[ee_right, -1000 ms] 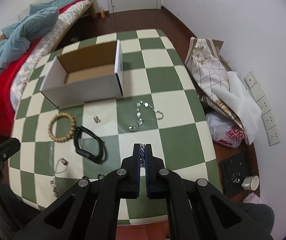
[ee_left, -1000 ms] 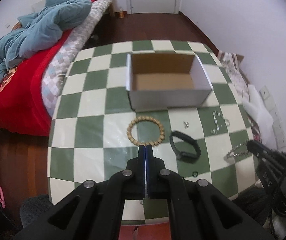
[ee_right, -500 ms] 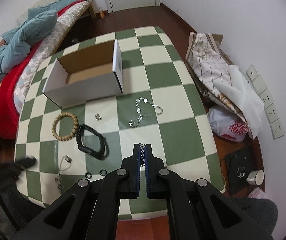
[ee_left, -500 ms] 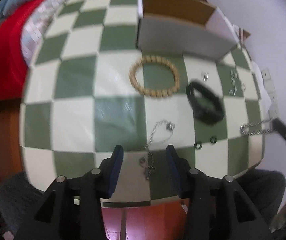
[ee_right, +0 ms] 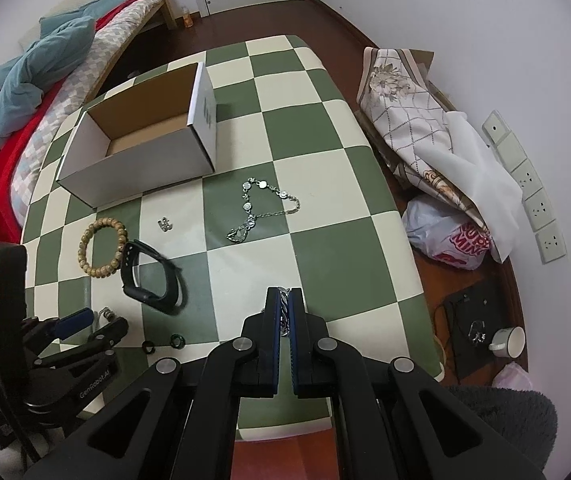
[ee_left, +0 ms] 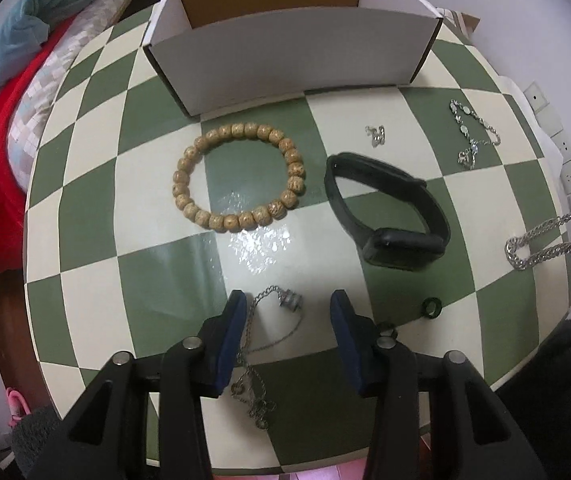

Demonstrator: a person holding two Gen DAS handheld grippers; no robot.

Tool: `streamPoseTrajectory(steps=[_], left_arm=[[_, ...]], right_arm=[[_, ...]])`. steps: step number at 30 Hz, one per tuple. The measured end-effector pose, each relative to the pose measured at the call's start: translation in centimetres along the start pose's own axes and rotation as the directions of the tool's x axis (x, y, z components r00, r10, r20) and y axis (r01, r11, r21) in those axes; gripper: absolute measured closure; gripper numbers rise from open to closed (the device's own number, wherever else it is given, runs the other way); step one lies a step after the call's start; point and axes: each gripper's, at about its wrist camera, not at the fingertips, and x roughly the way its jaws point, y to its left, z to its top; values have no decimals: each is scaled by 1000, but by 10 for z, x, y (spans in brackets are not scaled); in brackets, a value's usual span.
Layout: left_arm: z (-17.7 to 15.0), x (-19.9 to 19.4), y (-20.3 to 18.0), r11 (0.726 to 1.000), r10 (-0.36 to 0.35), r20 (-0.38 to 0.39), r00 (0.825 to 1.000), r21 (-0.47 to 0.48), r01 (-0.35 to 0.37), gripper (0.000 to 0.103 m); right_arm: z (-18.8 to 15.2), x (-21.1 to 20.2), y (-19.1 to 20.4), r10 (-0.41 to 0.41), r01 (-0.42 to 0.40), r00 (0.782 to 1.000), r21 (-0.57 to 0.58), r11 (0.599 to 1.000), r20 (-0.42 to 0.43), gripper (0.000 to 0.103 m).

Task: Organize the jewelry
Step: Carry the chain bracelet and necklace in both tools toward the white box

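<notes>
My left gripper is open low over the checkered table, its fingers either side of a thin silver necklace with a small pendant. A wooden bead bracelet and a black wristband lie beyond it, in front of the open white box. My right gripper is shut on a chunky silver chain, which hangs from its tip in the left wrist view. The left gripper also shows in the right wrist view.
A silver stone-set chain, small earrings and two dark rings lie on the table. A bed stands to the left. Bags and a cup sit on the floor to the right.
My left gripper opened, tipped down and moved in low over the thin necklace, so the table looks much closer. My right gripper stayed shut on the chain and barely moved.
</notes>
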Motion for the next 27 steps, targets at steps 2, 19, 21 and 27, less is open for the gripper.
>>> streamPoseTrajectory(steps=[2, 19, 21, 27], left_arm=[[-1, 0, -2, 1000, 1, 6, 1000, -3, -1, 94], [3, -94, 16, 995, 61, 235, 970, -90, -41, 94], [9, -112, 26, 993, 63, 275, 959, -111, -33, 94], [26, -160, 40, 989, 59, 384, 922, -151, 0, 94]], right_arm=[[1, 2, -1, -3, 3, 1000, 0, 1000, -2, 99], [3, -7, 12, -1, 2, 999, -23, 1000, 38, 99], [5, -14, 16, 6, -4, 999, -29, 1000, 52, 99], [15, -38, 32, 22, -16, 994, -60, 998, 108, 99]])
